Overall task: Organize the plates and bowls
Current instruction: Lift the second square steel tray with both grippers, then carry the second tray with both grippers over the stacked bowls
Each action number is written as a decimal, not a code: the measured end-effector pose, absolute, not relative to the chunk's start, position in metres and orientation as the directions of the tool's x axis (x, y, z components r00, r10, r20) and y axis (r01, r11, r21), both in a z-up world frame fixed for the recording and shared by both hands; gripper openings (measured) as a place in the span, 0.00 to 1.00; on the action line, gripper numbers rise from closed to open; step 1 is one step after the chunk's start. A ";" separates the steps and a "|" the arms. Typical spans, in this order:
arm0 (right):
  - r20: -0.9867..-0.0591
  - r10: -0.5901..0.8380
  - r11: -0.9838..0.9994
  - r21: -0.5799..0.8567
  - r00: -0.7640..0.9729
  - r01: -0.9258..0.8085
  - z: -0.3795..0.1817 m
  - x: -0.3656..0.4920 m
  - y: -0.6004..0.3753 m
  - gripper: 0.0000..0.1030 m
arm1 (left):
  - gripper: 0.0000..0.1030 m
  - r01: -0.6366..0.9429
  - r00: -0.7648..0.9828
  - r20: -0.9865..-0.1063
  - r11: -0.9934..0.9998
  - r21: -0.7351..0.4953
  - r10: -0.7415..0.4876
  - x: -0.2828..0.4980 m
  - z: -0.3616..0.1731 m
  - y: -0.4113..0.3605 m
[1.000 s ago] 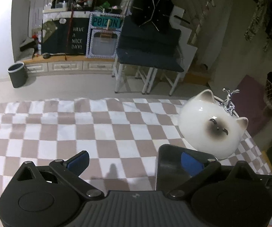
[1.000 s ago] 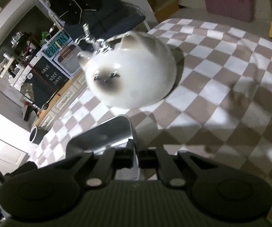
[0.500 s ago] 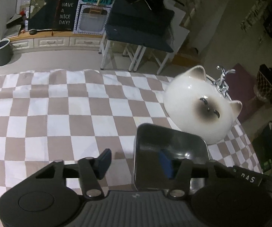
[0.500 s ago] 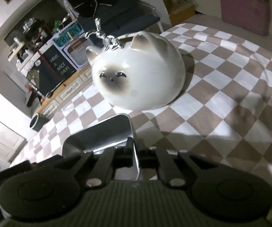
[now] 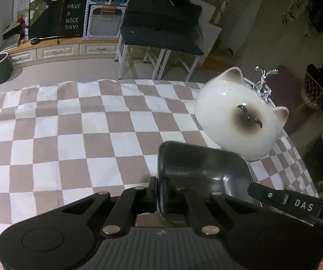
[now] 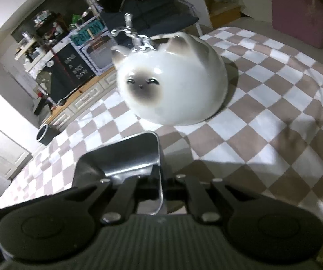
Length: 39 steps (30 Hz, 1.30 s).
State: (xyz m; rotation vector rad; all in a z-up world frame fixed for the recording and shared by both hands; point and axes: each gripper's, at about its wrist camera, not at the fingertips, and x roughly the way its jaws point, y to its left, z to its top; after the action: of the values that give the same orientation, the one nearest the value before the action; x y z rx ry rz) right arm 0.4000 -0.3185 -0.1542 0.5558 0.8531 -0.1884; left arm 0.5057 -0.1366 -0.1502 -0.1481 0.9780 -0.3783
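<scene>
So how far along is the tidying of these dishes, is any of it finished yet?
Nothing looks put away yet. In hand: the metal tray is gripped on two opposite rims, by the left gripper and the right gripper, both shut on it. Left to do: the cat-faced bowl sits upside down by itself on the checked cloth, so tray and bowl have not been brought together.

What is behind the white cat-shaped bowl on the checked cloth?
A shiny chrome rack sticks up behind the cat-shaped bowl. Only its top hooks show; the bowl covers its base, so what it stands on cannot be seen.
</scene>
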 end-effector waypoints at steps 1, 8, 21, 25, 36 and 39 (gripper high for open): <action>-0.753 0.064 0.849 0.386 0.655 0.360 -0.151 0.399 -0.317 0.03 | 0.04 0.244 0.505 -0.777 0.926 -0.289 -0.376 0.503 -0.147 -0.135; -0.724 0.104 0.884 0.381 0.682 0.269 -0.125 0.385 -0.310 0.03 | 0.04 0.240 0.547 -0.739 0.920 -0.311 -0.393 0.475 -0.117 -0.118; -0.646 0.210 0.890 0.436 0.734 0.129 -0.070 0.323 -0.290 0.03 | 0.04 0.254 0.635 -0.671 0.923 -0.288 -0.384 0.390 -0.047 -0.073; -0.613 0.276 0.881 0.469 0.740 0.060 -0.054 0.299 -0.271 0.04 | 0.04 0.227 0.657 -0.660 0.931 -0.287 -0.364 0.361 -0.034 -0.048; -0.574 0.381 0.895 0.426 0.725 -0.133 -0.031 0.244 -0.212 0.06 | 0.04 0.179 0.685 -0.656 0.946 -0.269 -0.317 0.279 -0.027 0.024; -0.576 0.403 0.887 0.436 0.712 -0.149 -0.035 0.239 -0.200 0.06 | 0.04 0.154 0.690 -0.660 0.950 -0.270 -0.299 0.261 -0.032 0.045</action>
State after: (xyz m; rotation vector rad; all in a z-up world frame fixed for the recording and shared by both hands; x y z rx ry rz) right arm 0.2392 -0.2001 -0.0348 0.3761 0.7181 0.3140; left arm 0.2610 0.0451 -0.0325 -0.2000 0.7702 -0.2553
